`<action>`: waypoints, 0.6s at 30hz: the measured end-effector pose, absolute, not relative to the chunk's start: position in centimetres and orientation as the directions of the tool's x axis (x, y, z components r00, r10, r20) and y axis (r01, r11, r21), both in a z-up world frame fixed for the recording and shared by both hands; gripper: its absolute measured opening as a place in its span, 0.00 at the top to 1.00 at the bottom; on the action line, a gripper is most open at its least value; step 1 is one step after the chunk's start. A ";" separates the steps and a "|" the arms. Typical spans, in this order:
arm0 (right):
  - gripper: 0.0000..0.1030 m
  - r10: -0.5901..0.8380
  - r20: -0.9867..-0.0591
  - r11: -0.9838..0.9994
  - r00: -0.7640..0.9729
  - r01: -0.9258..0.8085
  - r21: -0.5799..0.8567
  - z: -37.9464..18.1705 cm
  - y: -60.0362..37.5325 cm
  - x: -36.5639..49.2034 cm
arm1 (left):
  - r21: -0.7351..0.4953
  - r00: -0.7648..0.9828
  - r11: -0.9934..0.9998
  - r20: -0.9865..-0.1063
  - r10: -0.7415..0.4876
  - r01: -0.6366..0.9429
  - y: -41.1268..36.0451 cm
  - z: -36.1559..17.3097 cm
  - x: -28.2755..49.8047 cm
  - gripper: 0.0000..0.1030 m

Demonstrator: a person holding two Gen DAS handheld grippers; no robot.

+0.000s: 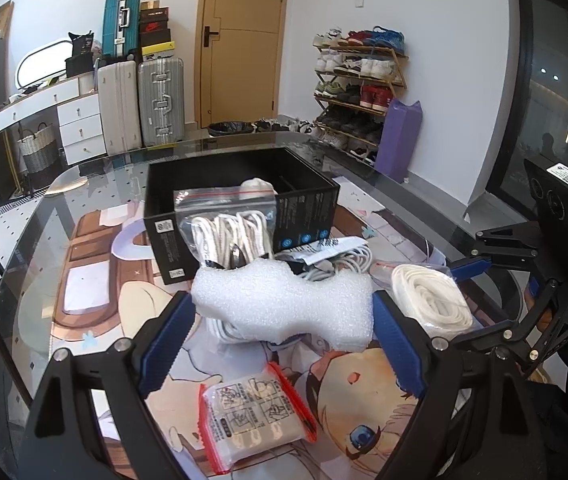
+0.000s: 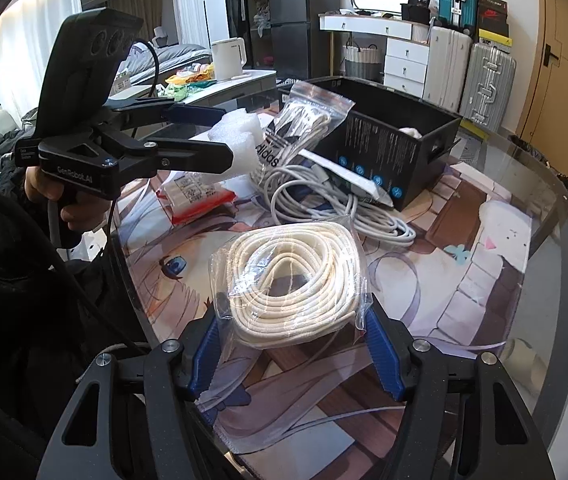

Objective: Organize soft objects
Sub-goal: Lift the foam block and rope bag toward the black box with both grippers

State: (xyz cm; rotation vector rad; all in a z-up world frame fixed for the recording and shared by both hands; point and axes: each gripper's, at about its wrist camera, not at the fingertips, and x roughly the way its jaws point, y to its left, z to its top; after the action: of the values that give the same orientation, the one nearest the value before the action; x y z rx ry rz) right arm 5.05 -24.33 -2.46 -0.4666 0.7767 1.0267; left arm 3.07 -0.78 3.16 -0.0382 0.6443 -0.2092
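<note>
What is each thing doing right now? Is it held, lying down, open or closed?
Left tool: shut on the foam piece.
Foam piece: held up, squeezed.
Right tool: around the bagged rope coil, at the bag's edges; grip unclear.
Bagged rope coil: between the fingers.
Black box: open on top.
Bagged white laces: leaning on the box.
Grey cable: loose on the table.
Red-edged packet: lying flat.
</note>
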 end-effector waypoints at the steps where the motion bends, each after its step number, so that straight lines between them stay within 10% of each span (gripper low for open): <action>1: 0.36 0.586 -0.752 0.461 0.301 -0.887 0.005 -2.2 -24.4 5.1 | -0.104 0.782 0.979 -0.589 -0.204 0.176 -0.6 3.3 3.1 0.14; 18: 0.36 0.672 -0.570 0.567 0.473 -0.824 -0.016 2.9 -25.9 5.1 | -0.102 0.837 0.993 -0.536 -0.106 0.061 3.0 5.6 3.3 0.14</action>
State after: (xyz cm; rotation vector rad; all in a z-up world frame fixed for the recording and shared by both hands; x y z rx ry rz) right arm 5.11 -25.87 2.87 -0.3071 0.5504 0.9326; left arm 3.35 3.03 5.65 -0.0818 0.5720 -0.0885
